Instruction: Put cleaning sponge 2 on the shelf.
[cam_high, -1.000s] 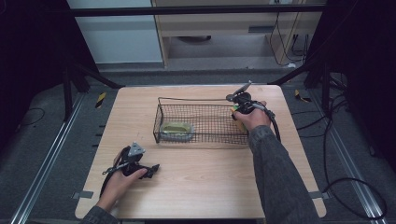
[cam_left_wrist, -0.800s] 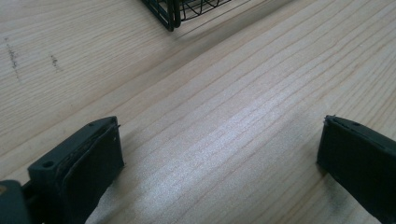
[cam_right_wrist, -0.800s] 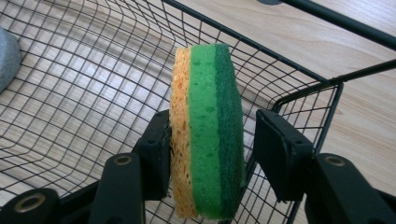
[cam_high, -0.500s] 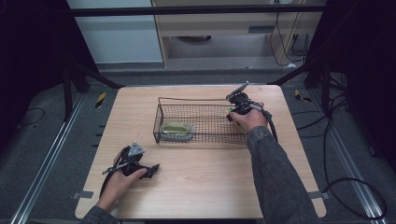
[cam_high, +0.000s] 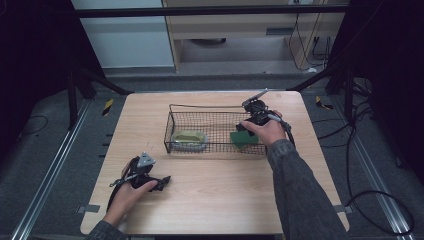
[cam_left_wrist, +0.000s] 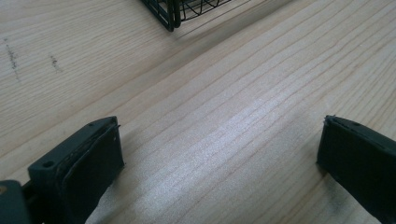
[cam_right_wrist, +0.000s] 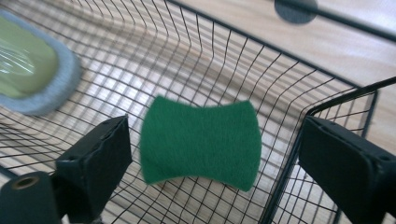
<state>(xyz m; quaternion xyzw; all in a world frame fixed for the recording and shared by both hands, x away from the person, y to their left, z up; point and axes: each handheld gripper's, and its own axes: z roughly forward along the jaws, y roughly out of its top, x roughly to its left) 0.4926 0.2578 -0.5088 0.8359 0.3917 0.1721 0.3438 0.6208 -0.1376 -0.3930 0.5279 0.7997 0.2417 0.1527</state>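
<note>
A black wire basket (cam_high: 200, 106) stands mid-table. At its right end lies a green scouring pad (cam_high: 244, 139), seen slightly blurred on the mesh floor (cam_right_wrist: 201, 142). My right gripper (cam_high: 248, 126) hovers just over it. Its jaws have just been opening and now stand wide on either side of the pad (cam_right_wrist: 217, 140), touching nothing. A yellow-green sponge with a grey edge (cam_high: 189, 138) lies in the basket's left half (cam_right_wrist: 28, 74). My left gripper (cam_high: 162, 181) rests open on the front left of the table, bare wood between its jaws (cam_left_wrist: 219, 144).
The wooden table (cam_high: 225, 200) has free room in front of the basket. The basket's right wall (cam_right_wrist: 280, 154) runs just inside the right jaw. A basket corner (cam_left_wrist: 168, 14) sits ahead of the left gripper. Dark frame posts and cables surround the table.
The right gripper's jaws have spread apart and the green pad now lies free in the basket's right end. The left hand has stayed put.
</note>
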